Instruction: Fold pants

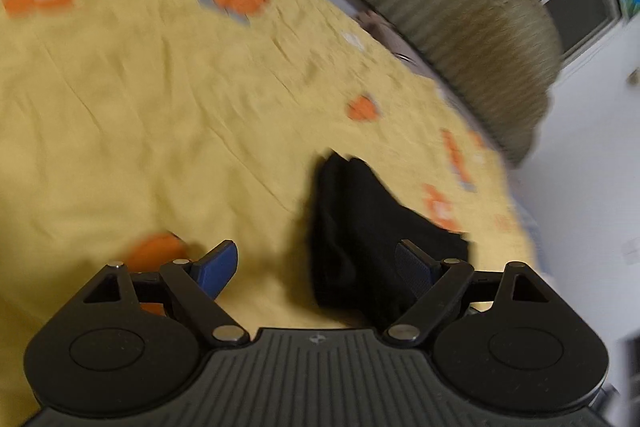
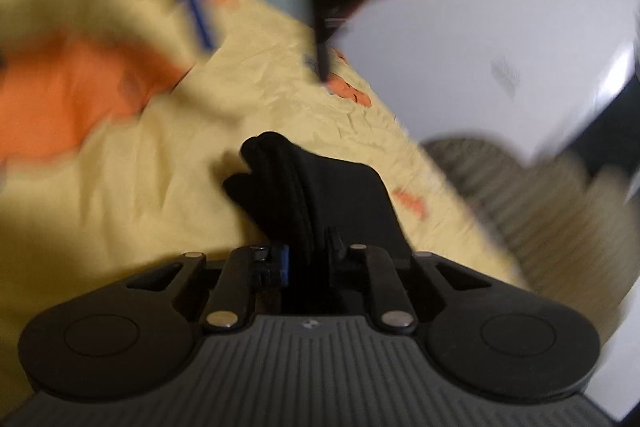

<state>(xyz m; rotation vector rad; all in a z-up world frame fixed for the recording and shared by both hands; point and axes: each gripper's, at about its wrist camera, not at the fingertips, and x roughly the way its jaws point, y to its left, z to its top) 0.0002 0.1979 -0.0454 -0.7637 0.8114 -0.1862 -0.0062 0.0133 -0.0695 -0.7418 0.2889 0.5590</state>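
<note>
Left gripper (image 1: 320, 263) was spread wide over the wrinkled yellow sheet (image 1: 140, 107), nothing in it, with the soft black pants (image 1: 360, 219) bunched by its right finger. Right gripper (image 2: 306, 259) was clamped on the pants' thick folded edge. Ribbed olive cushion (image 1: 480, 47) sat behind.

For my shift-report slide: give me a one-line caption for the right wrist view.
Right gripper shut on the black pants lying on the yellow bedsheet.
</note>
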